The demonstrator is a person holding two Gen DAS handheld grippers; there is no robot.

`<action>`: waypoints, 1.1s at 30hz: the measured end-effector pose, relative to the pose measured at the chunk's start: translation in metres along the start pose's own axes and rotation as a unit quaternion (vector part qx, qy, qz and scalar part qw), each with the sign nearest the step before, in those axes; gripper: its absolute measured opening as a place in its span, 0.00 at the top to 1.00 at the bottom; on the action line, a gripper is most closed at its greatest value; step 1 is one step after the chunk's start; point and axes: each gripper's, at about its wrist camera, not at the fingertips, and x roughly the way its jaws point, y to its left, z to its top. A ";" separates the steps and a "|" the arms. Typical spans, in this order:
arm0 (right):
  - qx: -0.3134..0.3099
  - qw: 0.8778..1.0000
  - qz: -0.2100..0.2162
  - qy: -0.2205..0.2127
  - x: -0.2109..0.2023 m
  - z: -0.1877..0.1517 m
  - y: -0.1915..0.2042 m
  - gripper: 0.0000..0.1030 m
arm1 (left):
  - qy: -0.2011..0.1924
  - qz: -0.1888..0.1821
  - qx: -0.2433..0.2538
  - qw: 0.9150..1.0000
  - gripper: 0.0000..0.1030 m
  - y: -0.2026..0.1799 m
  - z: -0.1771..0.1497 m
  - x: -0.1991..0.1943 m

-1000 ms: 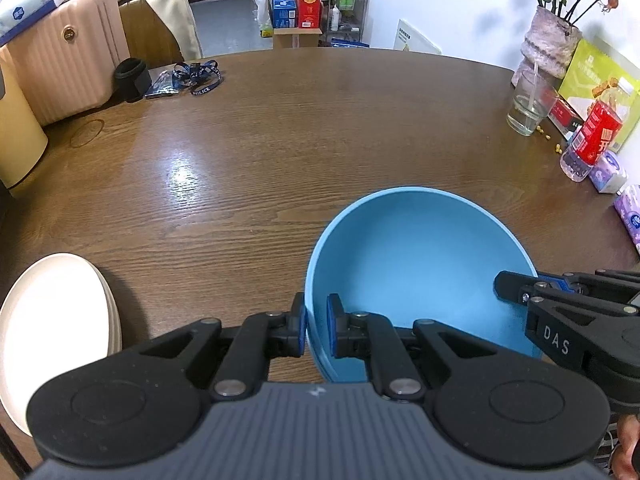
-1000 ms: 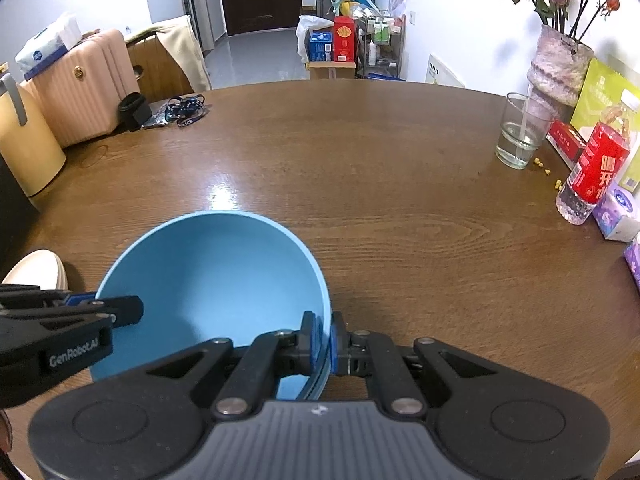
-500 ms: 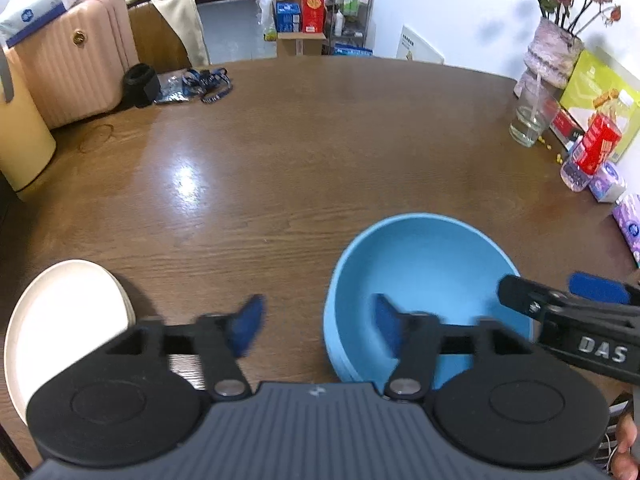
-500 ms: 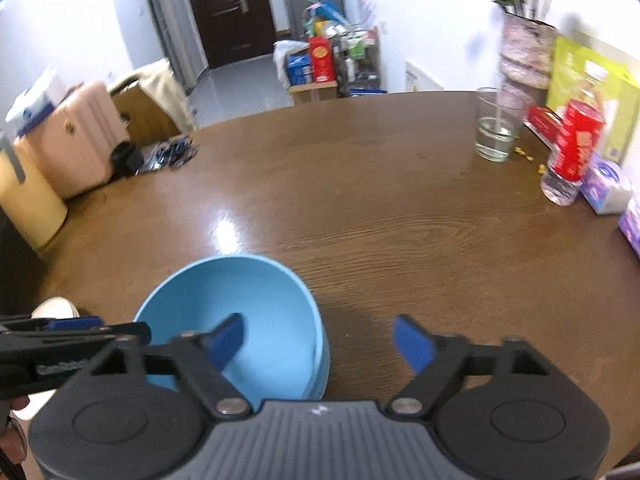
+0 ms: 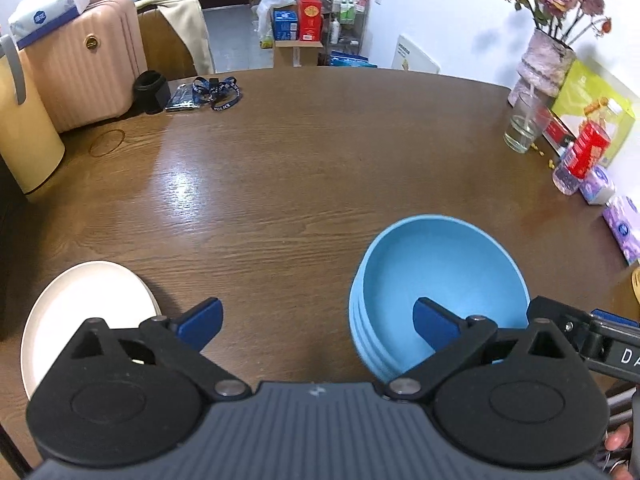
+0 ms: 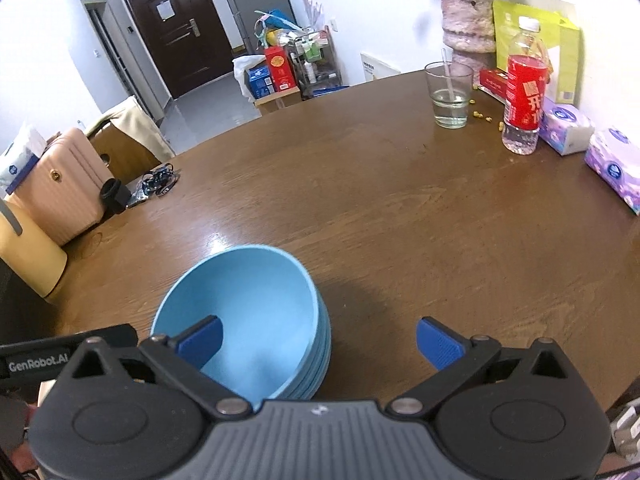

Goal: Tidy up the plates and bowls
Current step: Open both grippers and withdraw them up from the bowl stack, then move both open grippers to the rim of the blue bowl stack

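A stack of blue bowls (image 5: 436, 276) sat on the brown tabletop (image 5: 300, 168), a white plate (image 5: 86, 312) well apart to its left. The left gripper (image 5: 316, 318) and right gripper (image 6: 318, 338) flanked the stack, jaws opening wide and pinching nothing, each with one fingertip over the top bowl, clear of its rim.

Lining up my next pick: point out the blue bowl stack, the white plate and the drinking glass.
blue bowl stack (image 5: 436, 272), left wrist view, inner floor of the top bowl.
white plate (image 5: 84, 304), left wrist view, flat centre.
drinking glass (image 6: 450, 96), right wrist view, front wall.
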 end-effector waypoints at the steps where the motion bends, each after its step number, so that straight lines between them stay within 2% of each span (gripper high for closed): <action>1: 0.002 1.000 -0.003 0.000 -0.001 -0.002 0.001 0.00 | 0.001 -0.002 0.003 1.000 0.00 0.001 -0.002 -0.001; 13: 0.017 0.999 -0.022 -0.017 -0.023 -0.029 0.021 0.00 | -0.003 -0.022 0.023 0.999 0.00 0.020 -0.013 -0.011; 33: 0.020 0.999 -0.039 -0.023 -0.028 -0.033 0.030 0.00 | 0.000 -0.044 0.030 0.999 0.00 0.032 -0.016 -0.011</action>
